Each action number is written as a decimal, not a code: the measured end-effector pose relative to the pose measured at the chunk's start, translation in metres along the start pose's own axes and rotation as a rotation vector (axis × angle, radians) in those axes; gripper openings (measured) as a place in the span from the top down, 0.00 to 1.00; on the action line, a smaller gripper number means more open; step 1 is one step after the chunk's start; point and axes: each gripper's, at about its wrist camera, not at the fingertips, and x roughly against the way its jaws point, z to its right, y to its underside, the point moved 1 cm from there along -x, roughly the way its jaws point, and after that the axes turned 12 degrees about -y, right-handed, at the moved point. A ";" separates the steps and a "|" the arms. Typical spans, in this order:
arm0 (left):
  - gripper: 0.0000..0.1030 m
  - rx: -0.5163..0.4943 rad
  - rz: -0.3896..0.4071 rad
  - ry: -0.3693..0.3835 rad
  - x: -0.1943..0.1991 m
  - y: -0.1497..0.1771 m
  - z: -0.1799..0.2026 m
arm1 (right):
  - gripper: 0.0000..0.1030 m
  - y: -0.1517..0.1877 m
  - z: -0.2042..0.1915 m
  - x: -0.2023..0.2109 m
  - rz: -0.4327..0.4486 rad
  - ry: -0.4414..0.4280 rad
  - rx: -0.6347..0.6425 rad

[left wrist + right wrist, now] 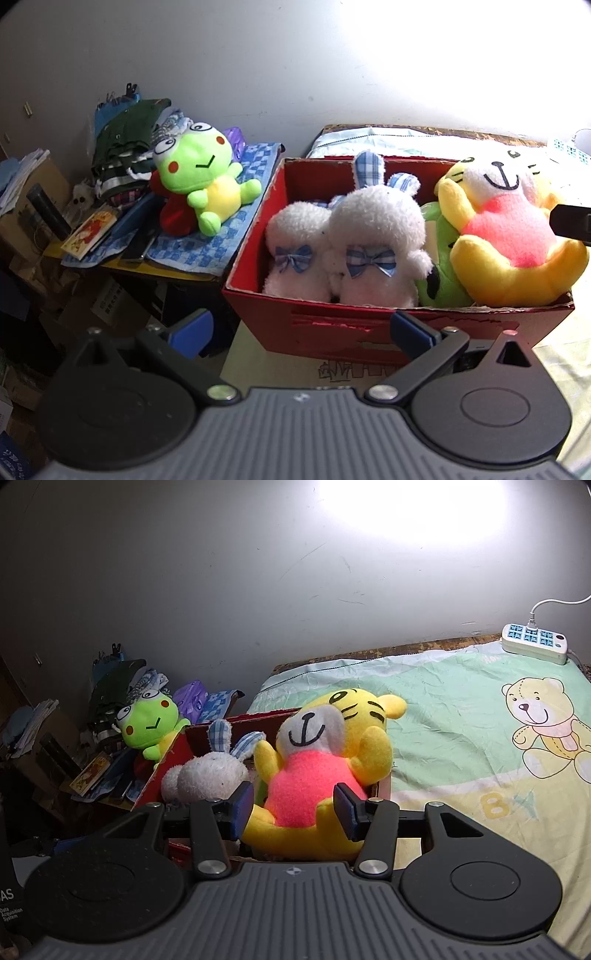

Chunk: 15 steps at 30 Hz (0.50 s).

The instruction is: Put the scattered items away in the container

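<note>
A red cardboard box [332, 332] holds two white bunny plushes [376, 243] with blue bows and a green plush [439, 284]. A yellow tiger plush [314, 775] with a pink belly sits at the box's right end, leaning over the rim. My right gripper [293, 810] is shut on its lower body, the blue pads [242, 808] pressed into the fur; one right fingertip [570, 221] shows in the left wrist view. My left gripper [299, 332] stands wide open and empty just before the box's front wall. A green frog plush [203, 181] lies outside, on a blue checked cloth [207, 247].
Left of the box are piled clothes [125, 147], a small book [90, 230] and cartons [33, 199] on a cluttered stand. The box rests on a bed with a bear-print sheet [480, 738]; a power strip [533, 642] lies at its far right corner. A grey wall rises behind.
</note>
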 end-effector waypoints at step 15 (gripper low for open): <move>0.01 -0.037 -0.016 0.048 -0.001 -0.011 0.007 | 0.50 0.007 -0.002 0.012 -0.003 0.082 -0.016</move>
